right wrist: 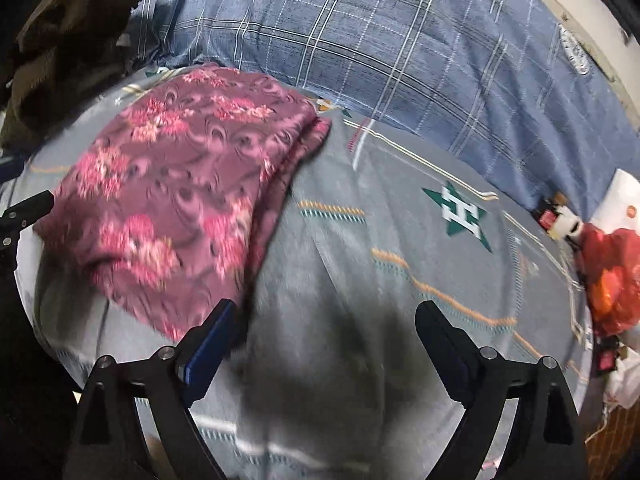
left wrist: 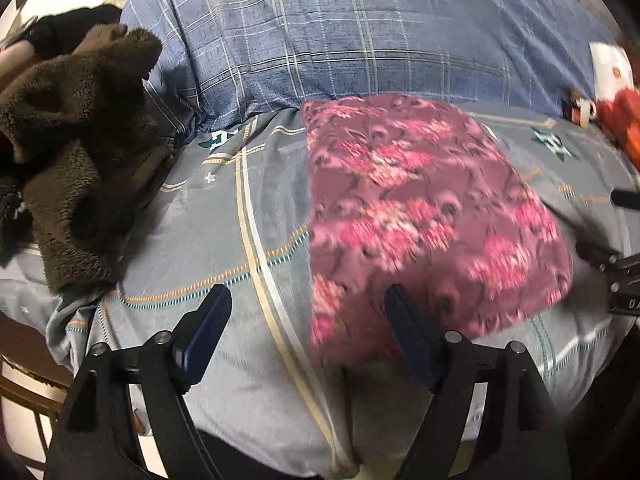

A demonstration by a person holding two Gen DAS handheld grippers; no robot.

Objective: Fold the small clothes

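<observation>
A folded maroon garment with pink flowers (left wrist: 420,208) lies flat on the grey bedsheet (left wrist: 180,240). My left gripper (left wrist: 306,296) hovers open over the garment's near left corner; its right finger overlaps the cloth's edge, and neither finger grips it. In the right wrist view the same garment (right wrist: 180,200) lies to the upper left on the sheet (right wrist: 400,240). My right gripper (right wrist: 326,306) stands open over bare sheet just right of the garment's near corner, with nothing between its fingers. Each gripper shows at the edge of the other's view: right gripper (left wrist: 624,276), left gripper (right wrist: 24,212).
A heap of brown fleece clothing (left wrist: 76,152) (right wrist: 68,40) sits at the left. A blue plaid quilt (left wrist: 360,40) (right wrist: 400,48) rises behind the garment. A red plastic bag (right wrist: 612,280) and small clutter lie at the bed's right edge. The sheet drops off close to me.
</observation>
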